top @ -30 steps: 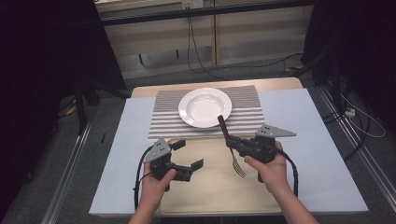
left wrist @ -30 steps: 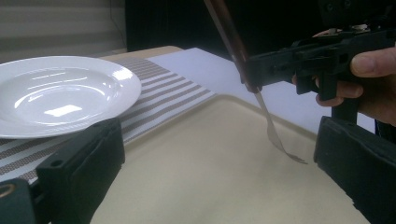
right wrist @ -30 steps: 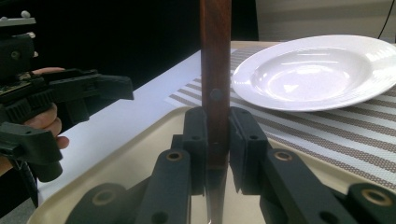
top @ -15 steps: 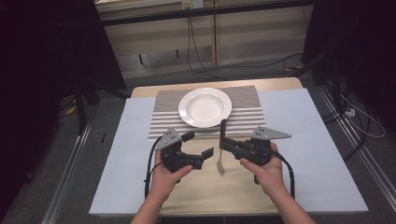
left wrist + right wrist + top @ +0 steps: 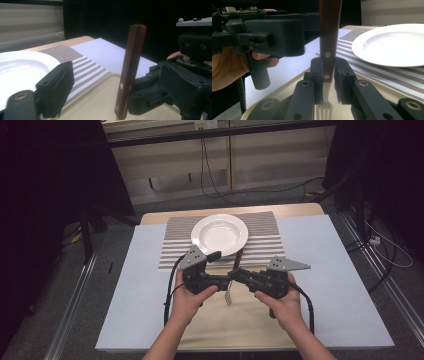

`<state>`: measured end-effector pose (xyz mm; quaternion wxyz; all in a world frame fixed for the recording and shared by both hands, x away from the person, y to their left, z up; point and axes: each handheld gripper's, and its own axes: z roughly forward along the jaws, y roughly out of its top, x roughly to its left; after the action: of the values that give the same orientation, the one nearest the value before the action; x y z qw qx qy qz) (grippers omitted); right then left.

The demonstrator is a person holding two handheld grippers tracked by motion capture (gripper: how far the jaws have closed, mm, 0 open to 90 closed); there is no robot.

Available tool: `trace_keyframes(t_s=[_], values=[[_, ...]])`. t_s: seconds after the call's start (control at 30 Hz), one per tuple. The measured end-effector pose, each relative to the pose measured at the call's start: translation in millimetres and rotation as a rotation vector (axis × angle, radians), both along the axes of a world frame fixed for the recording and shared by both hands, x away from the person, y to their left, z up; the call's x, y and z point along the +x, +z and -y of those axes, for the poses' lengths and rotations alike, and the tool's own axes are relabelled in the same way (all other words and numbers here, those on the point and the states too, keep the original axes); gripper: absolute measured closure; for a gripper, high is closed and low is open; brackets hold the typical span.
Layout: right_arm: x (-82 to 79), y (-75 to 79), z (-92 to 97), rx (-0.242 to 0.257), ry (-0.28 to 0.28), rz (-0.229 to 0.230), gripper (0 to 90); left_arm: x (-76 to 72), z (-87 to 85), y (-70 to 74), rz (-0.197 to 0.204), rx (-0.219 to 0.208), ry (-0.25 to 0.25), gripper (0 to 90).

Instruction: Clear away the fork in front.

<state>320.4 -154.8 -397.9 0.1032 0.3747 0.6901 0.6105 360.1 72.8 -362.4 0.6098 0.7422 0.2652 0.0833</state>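
High view: the right gripper (image 5: pixel 239 274) clamps a wooden-handled fork (image 5: pixel 233 281) above the near middle of the beige tray (image 5: pixel 220 330), tines down. Facing it, the left gripper (image 5: pixel 220 269) stands parted and has just been closing, one jaw on each side of the handle. Behind, a round white plate (image 5: pixel 219 234) sits on a striped placemat (image 5: pixel 172 251).

Left gripper view: the dark red-brown handle (image 5: pixel 130 72), flat and riveted, rises upright.

Right gripper view: black pads (image 5: pixel 318 72) squeeze the handle above metal tines (image 5: pixel 323 111).

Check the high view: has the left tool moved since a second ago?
Yes. The left tool has shifted right and up the picture, from the tray's left part toward the white plate and the fork held by the right tool.
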Motion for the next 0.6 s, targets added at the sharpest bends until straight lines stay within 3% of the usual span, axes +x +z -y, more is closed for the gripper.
trace_keyframes(t_s=[0.27, 0.4, 0.53, 0.6], values=[[-0.7, 1.1, -2.1, 0.001, 0.008, 0.012, 78.4, 2.2, 2.4, 1.7, -0.006, -0.026, -0.003, 37.6], [-2.9, 4.5, -3.6, -0.010, 0.005, 0.037, 78.4, 0.0, 5.9, 3.3, 0.023, -0.022, -0.012, 49.4], [-4.2, 5.2, -5.7, -0.009, 0.005, 0.056, 78.3, -2.3, 5.6, 6.6, 0.028, -0.031, -0.034, 73.1], [-4.4, 5.0, -6.3, -0.018, 0.000, 0.079, 78.0, -1.7, 3.0, 8.1, 0.016, -0.043, -0.035, 78.0]])
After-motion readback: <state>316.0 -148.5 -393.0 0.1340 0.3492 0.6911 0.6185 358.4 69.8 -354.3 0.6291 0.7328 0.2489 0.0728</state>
